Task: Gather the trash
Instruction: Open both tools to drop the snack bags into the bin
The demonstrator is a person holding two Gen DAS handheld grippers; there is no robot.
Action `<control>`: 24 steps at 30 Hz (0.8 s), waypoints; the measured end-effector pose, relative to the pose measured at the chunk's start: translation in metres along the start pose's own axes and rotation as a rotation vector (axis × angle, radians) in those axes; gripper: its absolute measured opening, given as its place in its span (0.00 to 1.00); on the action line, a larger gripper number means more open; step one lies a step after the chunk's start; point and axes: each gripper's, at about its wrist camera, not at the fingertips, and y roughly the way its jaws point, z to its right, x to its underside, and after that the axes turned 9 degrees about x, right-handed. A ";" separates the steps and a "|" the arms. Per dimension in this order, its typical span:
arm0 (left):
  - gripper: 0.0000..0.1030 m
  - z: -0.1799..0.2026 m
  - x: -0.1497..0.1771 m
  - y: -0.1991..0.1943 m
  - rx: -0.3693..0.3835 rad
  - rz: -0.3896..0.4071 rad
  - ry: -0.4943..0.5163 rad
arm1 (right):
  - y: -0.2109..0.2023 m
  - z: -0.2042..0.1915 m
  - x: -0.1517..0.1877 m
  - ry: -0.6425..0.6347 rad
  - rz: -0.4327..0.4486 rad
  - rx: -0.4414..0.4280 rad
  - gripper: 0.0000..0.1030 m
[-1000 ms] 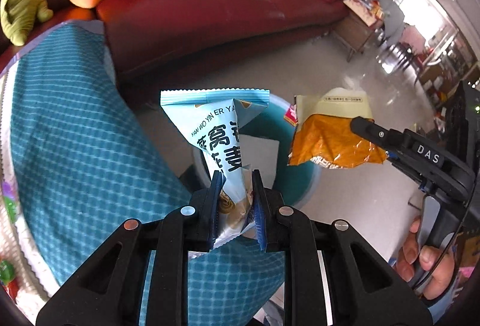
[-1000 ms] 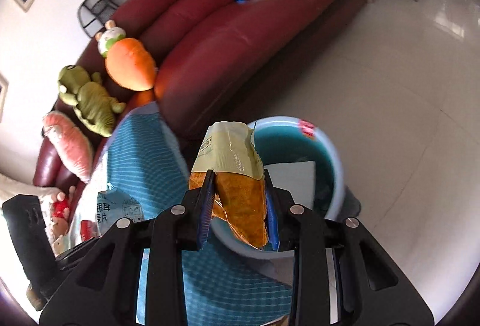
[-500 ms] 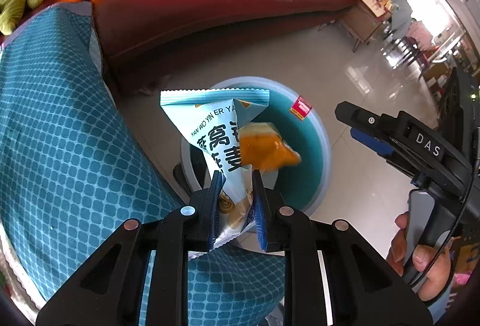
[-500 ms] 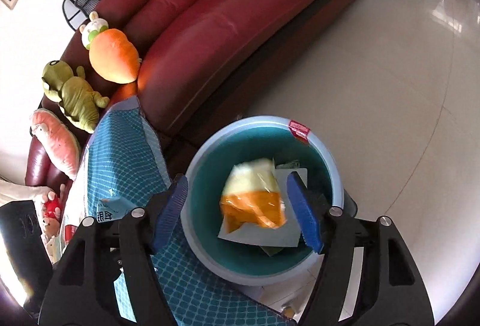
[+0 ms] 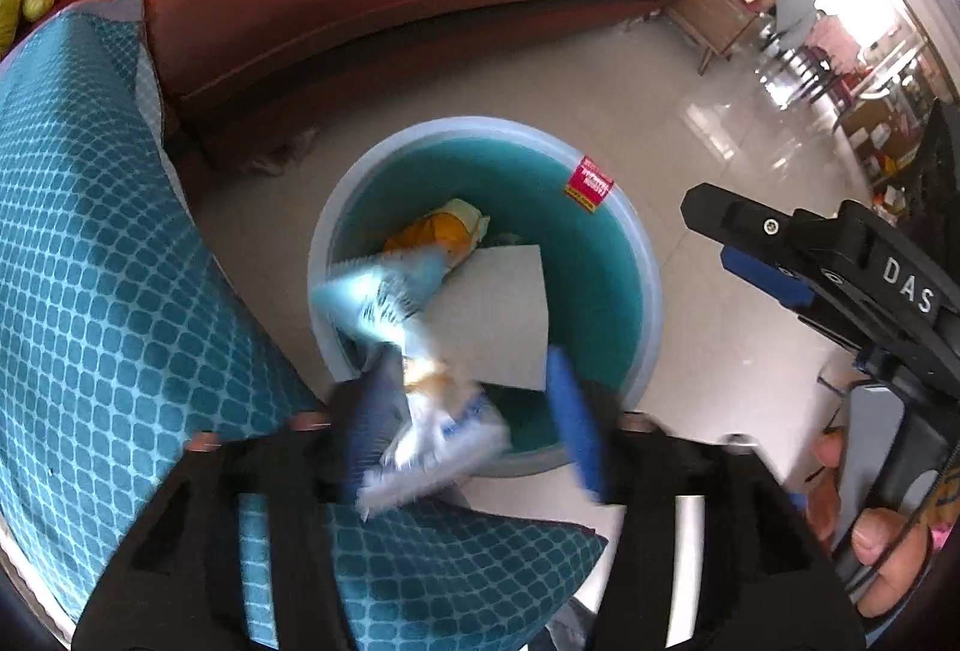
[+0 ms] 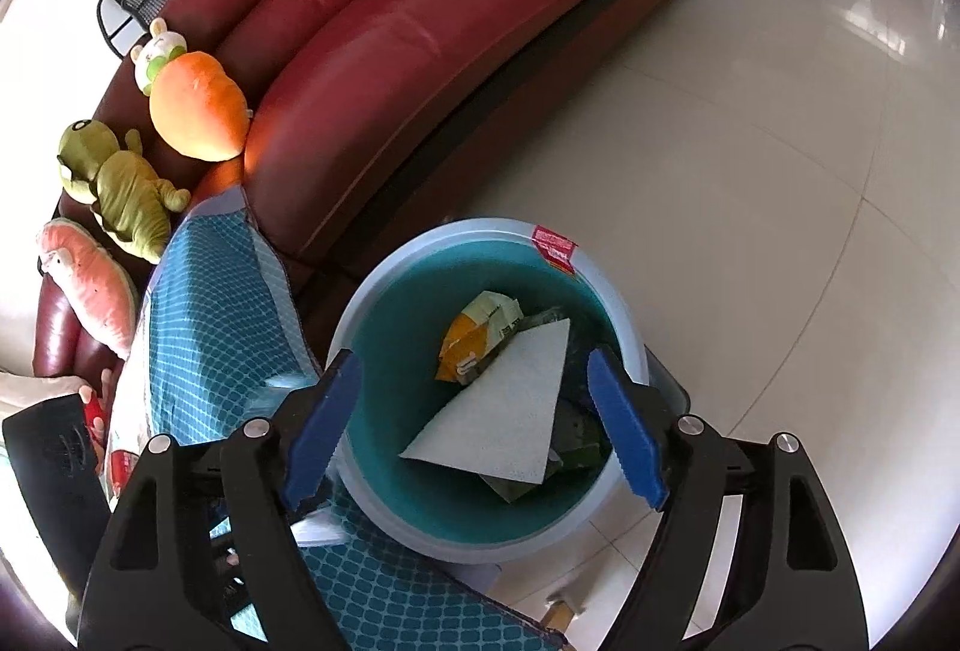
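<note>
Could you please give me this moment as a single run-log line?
left gripper: open, blue wrapper dropping | right gripper: open, empty | bin: holds orange wrapper, white sheet

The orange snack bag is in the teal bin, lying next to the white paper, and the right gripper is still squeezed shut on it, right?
Not quite. The orange bag does lie in the bin beside the white paper, but the right gripper is open, its jaws spread wide above the bin and touching nothing. The right wrist view shows this.
</note>
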 end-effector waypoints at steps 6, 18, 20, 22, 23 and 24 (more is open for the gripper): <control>0.84 -0.002 0.002 -0.003 -0.041 0.029 0.008 | -0.005 -0.002 0.001 -0.015 -0.003 0.010 0.72; 0.88 -0.030 0.023 -0.032 -0.021 0.040 -0.053 | -0.006 -0.020 0.009 -0.039 -0.034 0.041 0.76; 0.88 -0.034 0.028 -0.037 -0.019 0.045 -0.061 | -0.007 -0.026 0.014 -0.050 -0.043 0.044 0.77; 0.88 -0.038 0.033 -0.044 -0.023 0.050 -0.070 | -0.008 -0.031 0.019 -0.060 -0.048 0.049 0.77; 0.88 -0.040 0.035 -0.047 -0.024 0.052 -0.073 | -0.009 -0.035 0.022 -0.066 -0.053 0.051 0.77; 0.88 -0.043 0.038 -0.052 -0.026 0.057 -0.078 | -0.009 -0.039 0.025 -0.072 -0.059 0.052 0.77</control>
